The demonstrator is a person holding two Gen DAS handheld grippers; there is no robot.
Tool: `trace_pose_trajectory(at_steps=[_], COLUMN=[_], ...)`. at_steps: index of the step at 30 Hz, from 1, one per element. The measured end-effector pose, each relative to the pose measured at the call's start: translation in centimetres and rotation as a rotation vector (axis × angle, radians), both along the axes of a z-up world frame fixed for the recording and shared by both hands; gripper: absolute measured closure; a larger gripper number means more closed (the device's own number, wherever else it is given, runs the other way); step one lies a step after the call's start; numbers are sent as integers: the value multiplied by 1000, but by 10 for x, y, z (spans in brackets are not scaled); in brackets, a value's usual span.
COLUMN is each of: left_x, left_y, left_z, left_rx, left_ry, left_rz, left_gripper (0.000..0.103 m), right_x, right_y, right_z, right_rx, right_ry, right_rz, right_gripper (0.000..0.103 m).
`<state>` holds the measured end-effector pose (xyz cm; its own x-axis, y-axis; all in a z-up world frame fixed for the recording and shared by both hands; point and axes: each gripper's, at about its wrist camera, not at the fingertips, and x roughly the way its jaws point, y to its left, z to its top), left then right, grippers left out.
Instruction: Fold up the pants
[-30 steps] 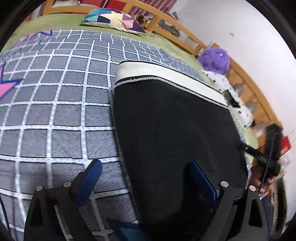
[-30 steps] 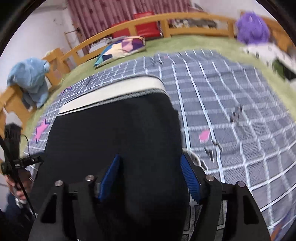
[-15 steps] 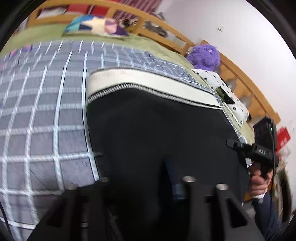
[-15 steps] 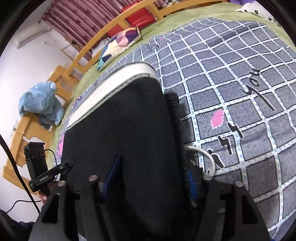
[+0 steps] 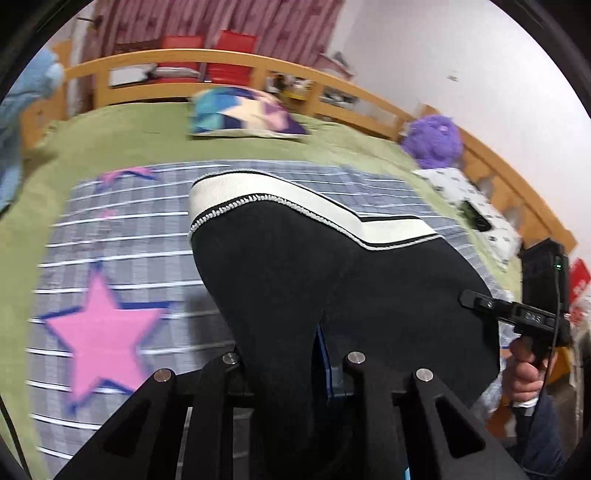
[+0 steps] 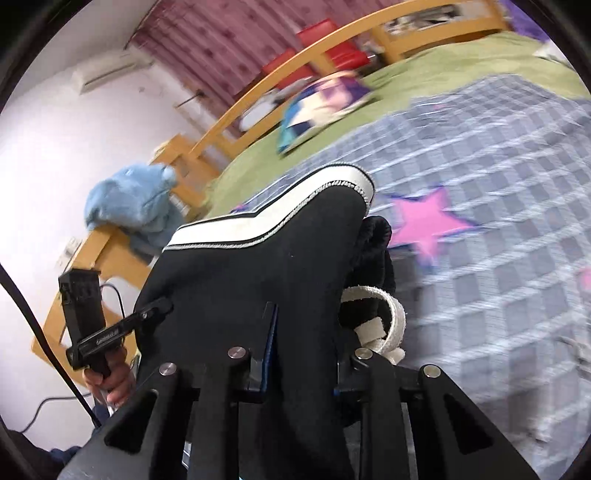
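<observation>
Gripping black pants (image 5: 280, 280) at the near end, both grippers hold the cloth up off a bed. Left gripper (image 5: 291, 373) is clamped on a fold of the dark fabric, blue pad edge showing beside it; its jaws have just been closing w/ the cloth between them. Right gripper (image 6: 303, 365) likewise pinches the pants, jaws just closed in on the fabric, a white drawstring (image 6: 388, 325) looping out at its right side. Far end of the pants, w/ a broad white band (image 5: 295, 192), lies toward the middle of the bed, the cloth draping from there up to the grippers.

Under it: a grey checked blanket (image 5: 129, 236) w/ pink stars (image 5: 99, 332), spread over a green sheet (image 5: 122, 129). A patterned pillow (image 5: 243, 114) sits near the far rail. Wooden bed frame (image 5: 351, 92) runs around the mattress; red chairs (image 5: 207, 48) and a dark pink curtain (image 5: 207, 18) stand behind it, white wall at the side. A purple fluffy toy (image 5: 432, 140) rests at the right rail in the left wrist view, by a white spotted cloth (image 5: 465, 199). A blue plush toy (image 6: 133, 206) is draped on the rail corner in the right wrist view. An air-con unit (image 6: 110, 74) hangs high on the wall. Each camera catches the person's other hand (image 5: 524, 376) on its gripper handle. Background is motion-blurred.
</observation>
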<state>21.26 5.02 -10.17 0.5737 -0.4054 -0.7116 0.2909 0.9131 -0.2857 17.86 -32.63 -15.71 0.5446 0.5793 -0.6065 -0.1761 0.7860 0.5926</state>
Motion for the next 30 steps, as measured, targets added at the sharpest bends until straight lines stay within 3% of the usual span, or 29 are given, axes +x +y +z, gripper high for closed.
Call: trace_pose_trajectory(at_steps=[3, 4, 8, 11, 14, 15, 19, 21, 24, 26, 28, 30], left_x=[14, 21, 31, 20, 0, -6, -28, -46, -73, -95, -109, -127], left_y=[27, 33, 38, 32, 29, 30, 26, 17, 8, 8, 9, 22], left_z=[-21, -41, -86, -72, -43, -35, -27, -40, -75, -88, -76, -61], left_rx=[18, 28, 44, 164, 247, 232, 157, 164, 220, 246, 273, 221], left_ry=[41, 88, 186, 120, 17, -4, 1, 12, 52, 32, -6, -38], left_rz=[47, 62, 113, 123, 185, 191, 183, 173, 148, 143, 122, 127], left_gripper=[78, 74, 51, 50, 43, 42, 41, 41, 41, 40, 40, 40], right_x=[25, 30, 45, 45, 24, 11, -18, -27, -37, -57, -74, -86], right_y=[46, 54, 72, 66, 68, 71, 91, 103, 118, 125, 127, 118], right_z=[-16, -26, -55, -53, -27, -11, 22, 13, -29, -39, -36, -29], right_rx=[-50, -76, -277, -291, -428, -462, -427, -443, -575, -668, -692, -624], right_ry=[52, 72, 58, 51, 0, -49, -157, -138, -42, -104, -120, -98], right_rz=[46, 44, 41, 57, -20, -46, -46, -22, 21, 21, 49, 50], right_gripper=[81, 79, 61, 59, 64, 64, 64, 64, 63, 64, 64, 64])
